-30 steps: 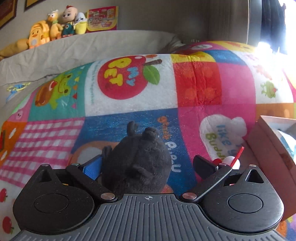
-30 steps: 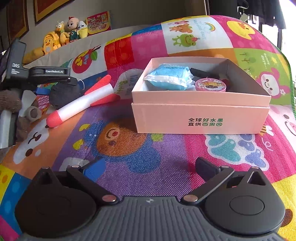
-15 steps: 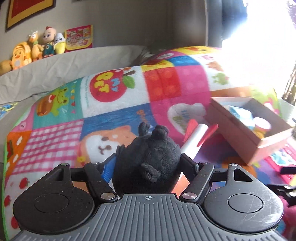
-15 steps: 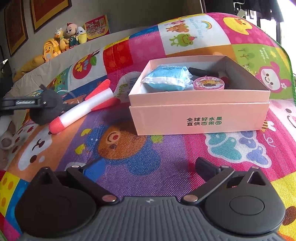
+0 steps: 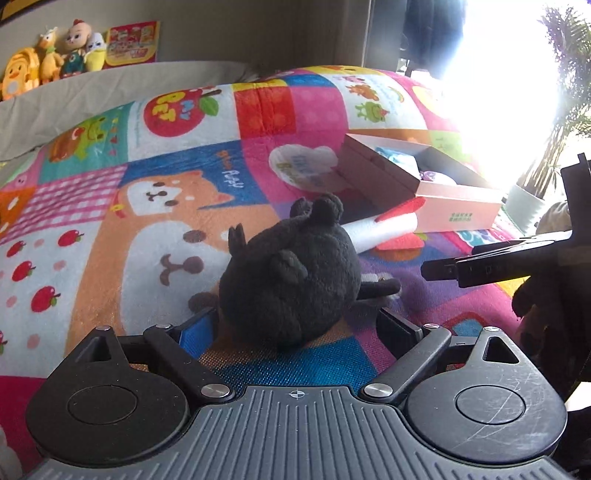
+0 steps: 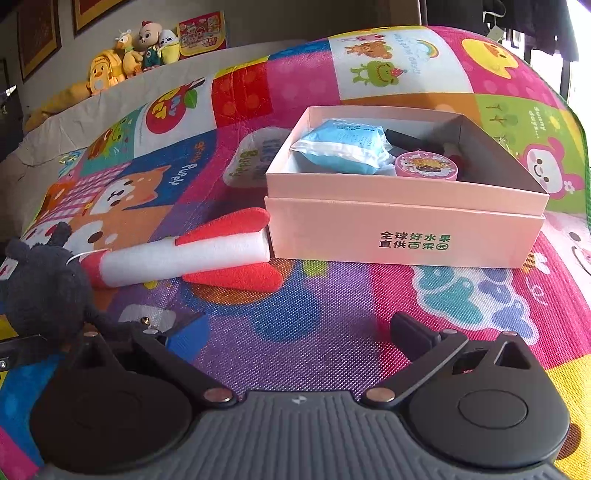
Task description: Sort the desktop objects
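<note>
Black plush toy (image 5: pixel 291 273) on the play mat (image 5: pixel 110 229), lying free between the spread fingers of the left gripper (image 5: pixel 295 328), short of the pink box (image 6: pixel 402 229). Judged soft, light and compressible; best pinched across its round body. Right gripper (image 6: pixel 295 332) likewise spread wide, holding nothing.

A bright play mat (image 6: pixel 332 325) with animal pictures covers the bed. Far back, little stuffed toys (image 6: pixel 125 55) sit in a row (one is a yellow duck) beside a red card (image 6: pixel 202 34). A green plant (image 5: pixel 565 92) stands by the sunny window.
</note>
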Tool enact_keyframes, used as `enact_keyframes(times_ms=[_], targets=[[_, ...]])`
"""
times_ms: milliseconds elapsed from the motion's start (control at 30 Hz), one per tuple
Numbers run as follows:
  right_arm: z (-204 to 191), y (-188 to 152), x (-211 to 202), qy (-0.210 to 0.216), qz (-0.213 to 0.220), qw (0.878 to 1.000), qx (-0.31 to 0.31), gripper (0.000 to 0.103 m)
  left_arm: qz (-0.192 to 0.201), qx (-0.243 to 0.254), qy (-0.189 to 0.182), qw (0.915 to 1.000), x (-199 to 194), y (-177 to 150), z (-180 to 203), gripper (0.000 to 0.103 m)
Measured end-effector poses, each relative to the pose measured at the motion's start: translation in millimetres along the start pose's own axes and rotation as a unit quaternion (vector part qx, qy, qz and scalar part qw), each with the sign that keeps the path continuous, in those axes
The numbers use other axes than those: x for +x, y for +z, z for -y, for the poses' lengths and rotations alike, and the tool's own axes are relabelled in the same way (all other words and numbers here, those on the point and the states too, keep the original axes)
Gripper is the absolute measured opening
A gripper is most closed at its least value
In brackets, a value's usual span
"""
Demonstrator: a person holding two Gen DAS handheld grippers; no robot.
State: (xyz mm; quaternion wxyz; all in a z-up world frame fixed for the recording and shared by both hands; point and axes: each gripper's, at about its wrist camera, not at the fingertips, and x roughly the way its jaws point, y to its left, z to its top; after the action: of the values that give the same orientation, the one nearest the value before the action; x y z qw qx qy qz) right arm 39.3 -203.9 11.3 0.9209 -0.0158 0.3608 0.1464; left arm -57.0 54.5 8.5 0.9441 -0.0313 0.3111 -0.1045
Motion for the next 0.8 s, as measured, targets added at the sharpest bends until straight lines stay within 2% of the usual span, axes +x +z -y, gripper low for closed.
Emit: enact_keyframes(times_ms=[133,233,333,400,467,500,567,633,733,800], targets=[[-6.2,-0.3,1.9,-0.014,-0.007,1.000,-0.020,0.103,0.016,-0.008,0.020,0.9996,-1.9,4.3,-2.4,0.096],[-5.9,-0.2,1.7,-0.014,-0.006,1.000,-0.019,0.103,0.043,-0.017,0.066,0.9968,-5.7,17.6,-13.3,0.099],[-5.4,0.1,1.6,-0.013,-0.005,1.000,-0.018,0.103,0.087,-0.044,0.141,0.9853,-17.1,34.1,-29.2,0.099],[-5.0,0.2,1.6,-0.012,-0.005,1.000,-0.017,0.103,0.102,-0.064,0.158,0.9801,-23.6,41.8,-40.5,0.100],[-4.9,0.5,1.6,-0.012,-0.004,1.000,-0.016,0.103,0.107,-0.073,0.149,0.9804,-29.4,46.6,-48.2,0.100],[-4.8,0.5,1.6,-0.012,-0.004,1.000,-0.016,0.103,0.111,-0.066,0.131,0.9829,-31.8,46.9,-47.4,0.100],[-4.8,0.5,1.5,-0.012,-0.004,1.000,-0.016,0.103,0.105,-0.030,0.075,0.9912,-31.9,45.5,-37.2,0.102],[-4.7,0.5,1.5,-0.012,-0.004,1.000,-0.016,0.103,0.081,0.019,0.044,0.9955,-21.8,42.9,-19.5,0.102],[-4.7,0.5,1.3,-0.012,-0.004,1.000,-0.017,0.103,0.042,0.088,0.054,0.9937,3.9,35.9,5.9,0.102],[-4.6,0.5,1.1,-0.012,-0.004,1.000,-0.016,0.103,0.035,0.120,0.063,0.9902,14.1,30.2,16.1,0.100]])
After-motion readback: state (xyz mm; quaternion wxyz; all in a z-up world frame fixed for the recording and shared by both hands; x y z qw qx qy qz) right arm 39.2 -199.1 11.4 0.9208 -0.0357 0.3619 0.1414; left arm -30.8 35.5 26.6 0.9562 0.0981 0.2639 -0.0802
